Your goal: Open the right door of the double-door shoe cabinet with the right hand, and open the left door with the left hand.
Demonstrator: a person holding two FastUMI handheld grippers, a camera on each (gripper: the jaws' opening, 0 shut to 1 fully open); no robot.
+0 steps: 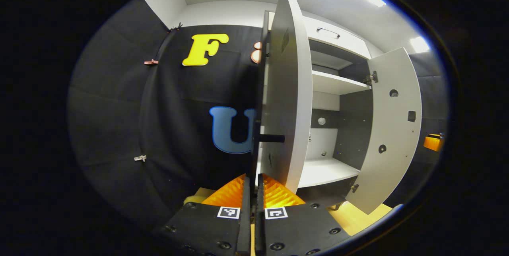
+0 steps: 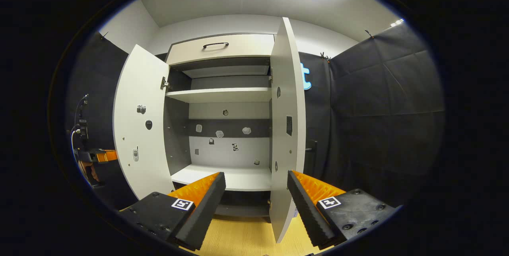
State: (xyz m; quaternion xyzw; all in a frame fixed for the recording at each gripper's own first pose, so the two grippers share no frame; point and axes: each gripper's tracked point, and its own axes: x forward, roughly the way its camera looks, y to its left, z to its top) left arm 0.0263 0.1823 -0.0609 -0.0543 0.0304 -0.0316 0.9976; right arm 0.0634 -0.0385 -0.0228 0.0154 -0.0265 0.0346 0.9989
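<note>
In the left gripper view our left tongs (image 1: 251, 184) are pinched nearly closed just below the handle (image 1: 270, 138) of the left door (image 1: 286, 89), which stands swung out edge-on, so we judge that door done. In the right gripper view the cabinet (image 2: 222, 95) gapes, and our right tongs (image 2: 256, 192) hang released before the opened right door (image 2: 287, 128).
</note>
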